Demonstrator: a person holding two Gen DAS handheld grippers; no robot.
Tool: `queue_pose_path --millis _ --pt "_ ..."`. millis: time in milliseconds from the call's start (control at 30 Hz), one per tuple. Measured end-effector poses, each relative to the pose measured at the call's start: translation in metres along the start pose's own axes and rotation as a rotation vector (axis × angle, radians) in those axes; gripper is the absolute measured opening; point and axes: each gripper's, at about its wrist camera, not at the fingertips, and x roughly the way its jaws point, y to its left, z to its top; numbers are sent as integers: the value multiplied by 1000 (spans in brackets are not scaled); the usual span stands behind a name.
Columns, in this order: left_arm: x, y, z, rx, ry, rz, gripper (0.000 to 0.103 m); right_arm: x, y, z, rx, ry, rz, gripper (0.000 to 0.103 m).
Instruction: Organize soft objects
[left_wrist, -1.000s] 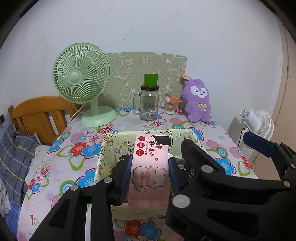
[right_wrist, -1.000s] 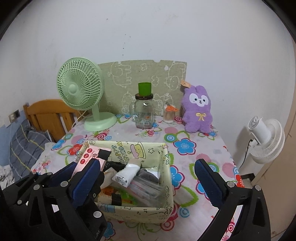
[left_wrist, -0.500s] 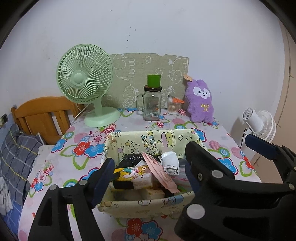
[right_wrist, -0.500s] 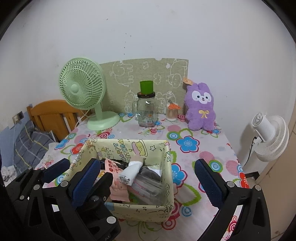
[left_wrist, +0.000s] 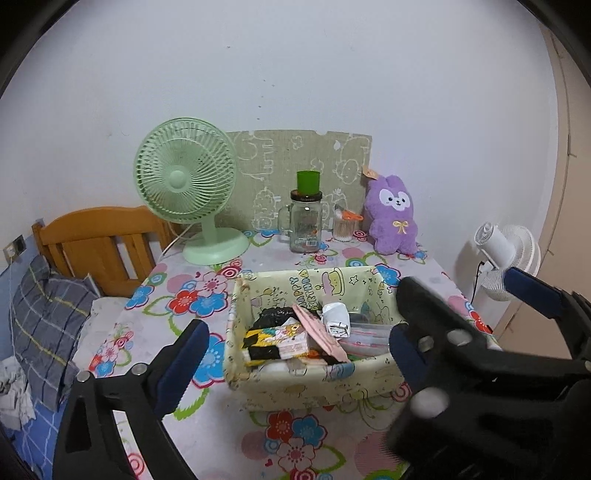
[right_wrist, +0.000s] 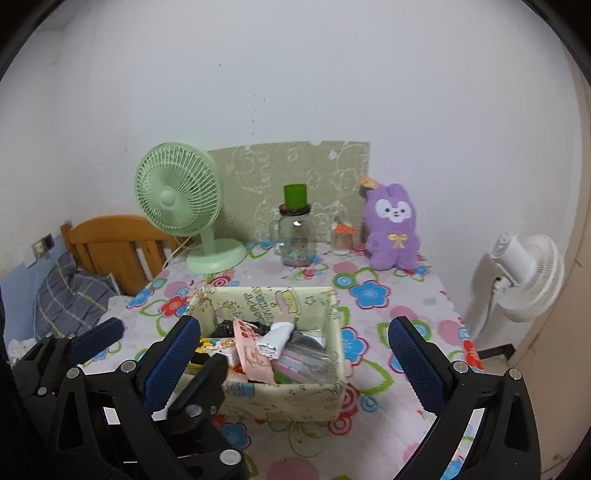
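A pink wipes pack (left_wrist: 319, 334) (right_wrist: 253, 350) lies tilted among other packets in the cream printed fabric basket (left_wrist: 310, 376) (right_wrist: 280, 397). My left gripper (left_wrist: 291, 360) hangs back from the basket's near wall. Its jaws are opening wide and nothing is held between them. My right gripper (right_wrist: 293, 363) stands beside it, open and empty, with the basket ahead of its fingers. A purple plush rabbit (left_wrist: 393, 218) (right_wrist: 393, 229) sits upright at the table's far right, against the wall.
On the flowered tablecloth at the back stand a green desk fan (left_wrist: 186, 184), a glass jar topped by a green cup (left_wrist: 306, 221) and a small toothpick holder (left_wrist: 343, 229). A white fan (right_wrist: 524, 269) stands off the right edge; a wooden headboard (left_wrist: 99, 240) and pillow lie left.
My left gripper let go of the pink wipes pack, which now lies in the basket, and its jaws spread wide. Both grippers drew back and upward from the basket.
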Motion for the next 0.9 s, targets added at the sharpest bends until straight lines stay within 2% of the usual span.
queue_pose_path --millis 433,700,900 --pt "-54 21 -13 -31 -56 29 103 -56 -10 -12 30 -48 -69 103" --pt "-75 35 -19 -47 -76 46 103 -81 -15 -19 46 -69 -88 103" --pt "-88 48 -23 -97 -92 43 103 -96 -19 -27 37 -82 -114 103"
